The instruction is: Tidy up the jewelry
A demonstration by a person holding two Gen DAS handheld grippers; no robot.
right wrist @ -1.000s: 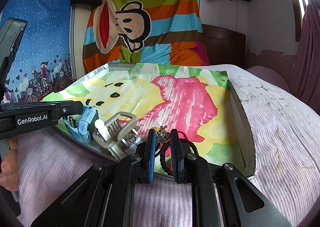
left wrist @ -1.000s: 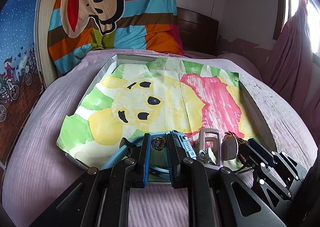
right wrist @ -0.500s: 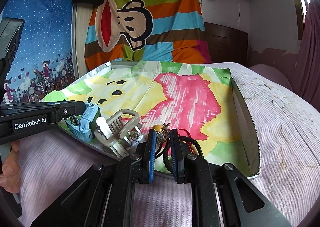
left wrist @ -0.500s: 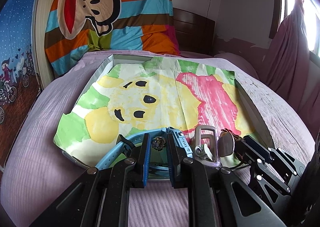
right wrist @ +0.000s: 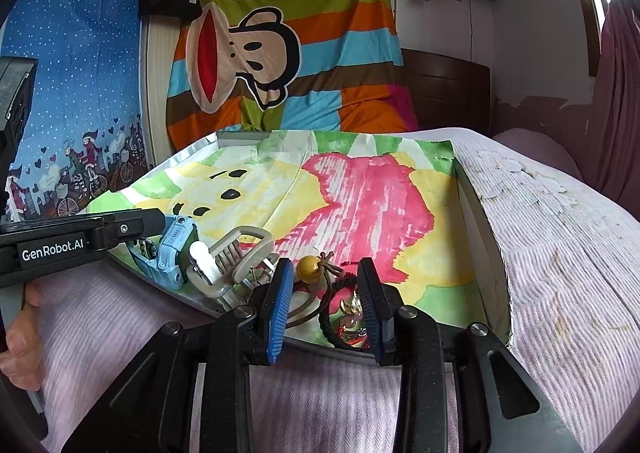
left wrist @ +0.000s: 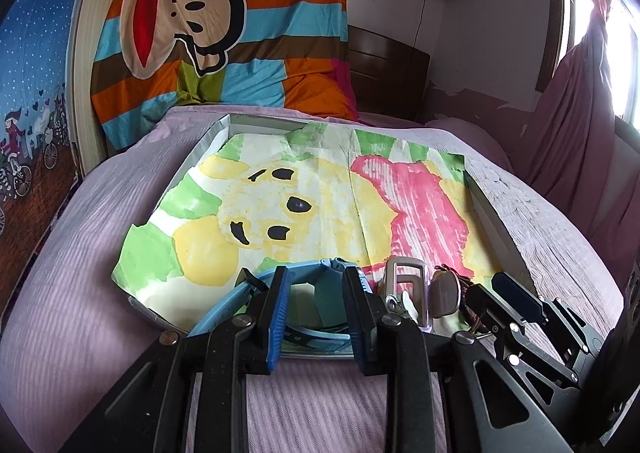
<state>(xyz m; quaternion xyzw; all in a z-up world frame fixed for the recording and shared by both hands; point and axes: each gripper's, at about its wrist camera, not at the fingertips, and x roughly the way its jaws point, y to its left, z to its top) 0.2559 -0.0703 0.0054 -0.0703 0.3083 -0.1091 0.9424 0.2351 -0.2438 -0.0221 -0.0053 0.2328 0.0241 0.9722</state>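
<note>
Bed with a lilac cover point(left wrist: 72, 245) fills both views; a shallow grey tray point(right wrist: 486, 237) lies flat on it, lined with a painted cartoon paper point(left wrist: 320, 197), likely as the sorting surface so small pieces don't sink into the bedding. All jewelry sits bunched at the tray's near edge, just in front of both tools; the far part of the liner is bare, so sorting looks barely begun. Left gripper point(left wrist: 315, 307) has its jaws spread apart, straddling the blue watch point(left wrist: 320, 273) without pinching it, band looped between the pads. Looks like it is lined up for a grab or has just let go, can't tell which. Right gripper point(right wrist: 326, 305) is likewise parted and holds nothing; between its pads lie a dark cord bracelet point(right wrist: 340, 285) with a yellow bead point(right wrist: 310, 265), and a small gold-and-red charm point(right wrist: 352, 319) low by the right pad. Between watch and bracelet sits a beige clip-like piece point(right wrist: 240, 253) with a white part and a metal spring; exact type unclear. Left view also shows a silvery oval piece point(left wrist: 444, 293) beside it, touching or not, can't tell.
</note>
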